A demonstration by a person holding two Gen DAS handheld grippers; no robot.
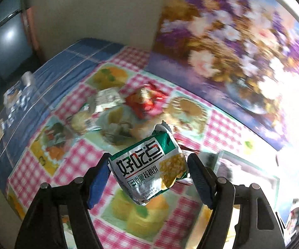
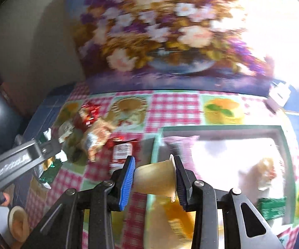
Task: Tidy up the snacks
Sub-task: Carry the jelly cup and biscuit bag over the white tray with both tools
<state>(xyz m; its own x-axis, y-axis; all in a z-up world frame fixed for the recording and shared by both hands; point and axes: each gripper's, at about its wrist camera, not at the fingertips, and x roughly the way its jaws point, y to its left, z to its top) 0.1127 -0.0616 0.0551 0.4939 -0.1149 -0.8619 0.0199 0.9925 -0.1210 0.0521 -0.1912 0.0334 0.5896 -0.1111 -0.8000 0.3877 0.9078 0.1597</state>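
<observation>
Both hands are loaded at this moment. A green and silver snack packet [image 1: 149, 166] is held between the pads of the left gripper [image 1: 149, 178], which is about half wide, and the packet is lifted above the checked tablecloth [image 1: 74, 161]. A small beige jelly cup [image 2: 155, 176] is held on its side in the right gripper [image 2: 154, 176]; the jaws are narrow, with one pad on the bottom of the cup and the other on its rim. The cup hangs over the near left corner of a white tray [image 2: 211, 127] with a green rim, which stands at the right side of the table. The task is judged to be somewhere in the middle. In the tray at least two things are seen already: a green packet [image 2: 272, 208] near its right edge and one pale item that is washed out by the light and cannot be identified. Still to be sorted is a loose pile [image 1: 118, 108] near the middle of the table, toward the back edge. In this pile one red packet [image 1: 147, 101], one silver and green packet [image 1: 105, 99] and about three more wrappers are counted, but the blur makes an exact count not possible. One small dark red packet [image 2: 122, 151] also lies just beside the left edge of the tray. The two held snacks are not yet put down.
</observation>
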